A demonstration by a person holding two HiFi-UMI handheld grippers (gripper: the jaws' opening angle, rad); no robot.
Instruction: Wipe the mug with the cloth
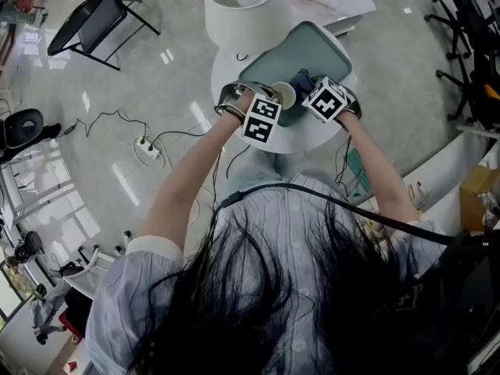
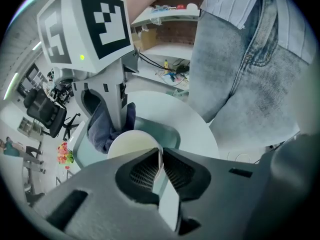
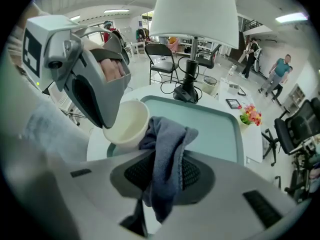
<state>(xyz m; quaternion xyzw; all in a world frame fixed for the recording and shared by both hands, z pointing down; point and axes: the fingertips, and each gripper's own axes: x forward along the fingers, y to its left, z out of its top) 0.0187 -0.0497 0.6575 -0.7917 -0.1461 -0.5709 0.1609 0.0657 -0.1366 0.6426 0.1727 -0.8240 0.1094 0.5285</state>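
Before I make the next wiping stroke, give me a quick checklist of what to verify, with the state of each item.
1. Left tool shut on the mug rim: ok.
2. Right tool shut on the cloth: ok, a fold hangs out past the pads.
3. Cloth against the mug's outer wall: ok, it appears to touch in the right gripper view.
4. Mug over the tray: ok, near its edge.
5. Mug inside empty: ok, nothing shows in it.
6. Lamp apart from both tools: ok, it stands behind the tray.
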